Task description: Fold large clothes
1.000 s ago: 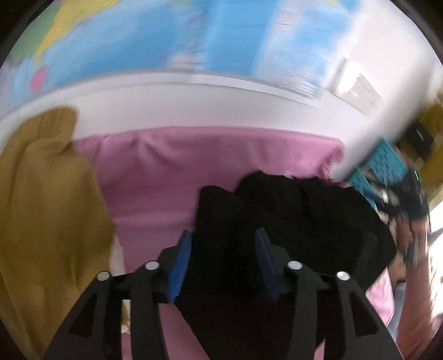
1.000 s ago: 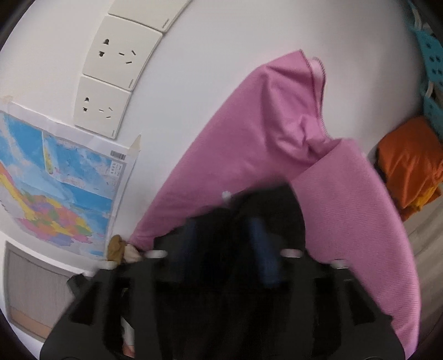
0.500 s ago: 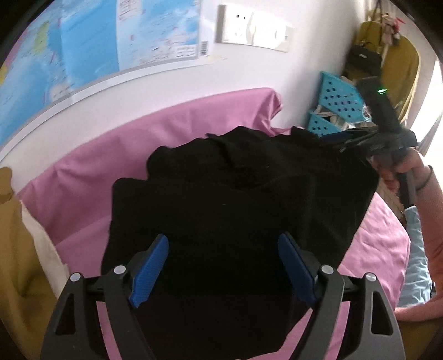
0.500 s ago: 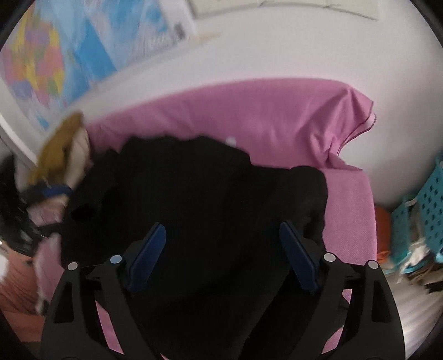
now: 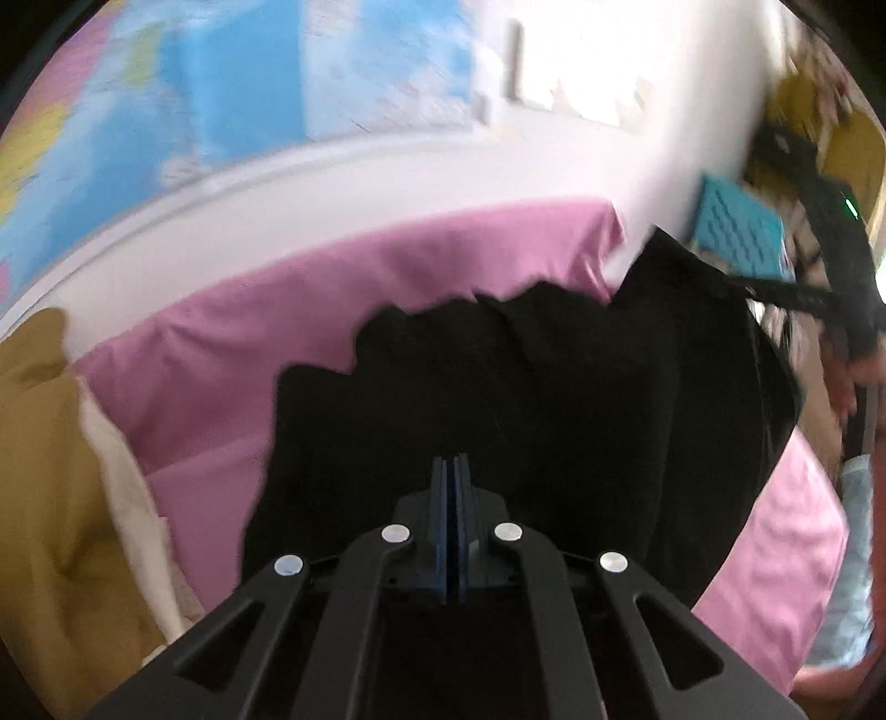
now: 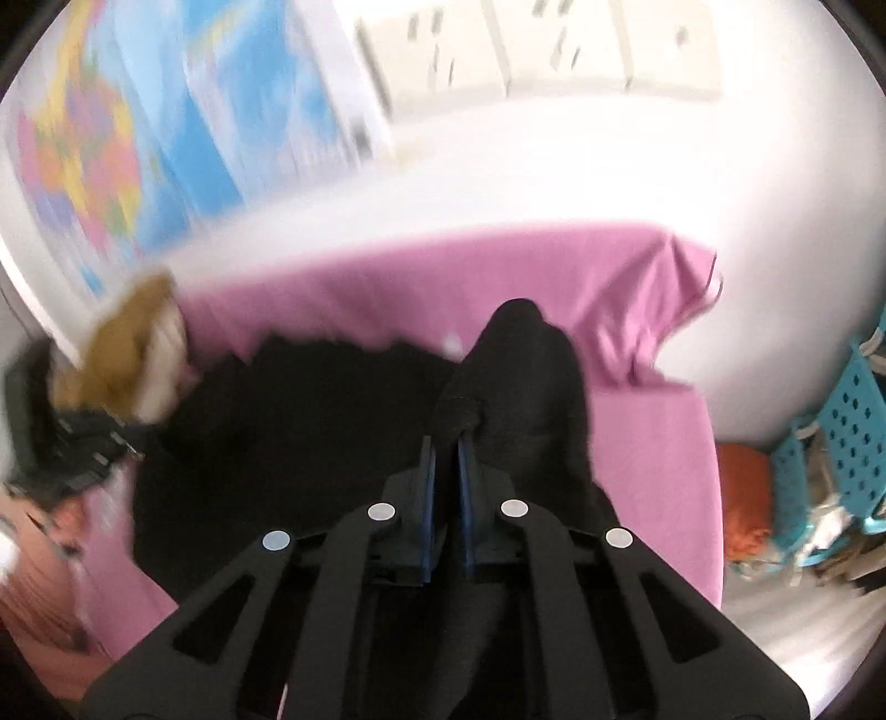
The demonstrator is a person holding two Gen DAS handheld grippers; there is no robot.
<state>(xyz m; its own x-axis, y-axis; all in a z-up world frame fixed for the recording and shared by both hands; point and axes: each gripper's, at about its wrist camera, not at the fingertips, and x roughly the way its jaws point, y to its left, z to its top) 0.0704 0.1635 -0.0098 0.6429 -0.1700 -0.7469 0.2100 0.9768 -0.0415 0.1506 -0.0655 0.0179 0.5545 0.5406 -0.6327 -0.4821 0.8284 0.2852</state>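
Observation:
A black garment (image 5: pixel 526 399) lies on the pink sheet (image 5: pixel 232 343) of a bed. My left gripper (image 5: pixel 456 465) is shut over its near edge; the blue pads meet, and whether cloth is pinched between them is hidden by the dark fabric. My right gripper (image 6: pixel 446 443) is shut on a raised fold of the black garment (image 6: pixel 515 382), which bunches up above the blue pads. The right gripper also shows in the left wrist view (image 5: pixel 786 293), lifting the garment's far right corner.
A mustard and cream garment (image 5: pixel 50 471) lies at the bed's left. A world map (image 5: pixel 194 94) and wall sockets (image 6: pixel 554 50) are on the white wall. A blue perforated crate (image 6: pixel 841 432) and an orange cloth (image 6: pixel 745 498) stand beside the bed.
Both grippers were wide open over the black garment half a second ago; now both are shut. The right one has raised a fold. Both views are blurred by motion.

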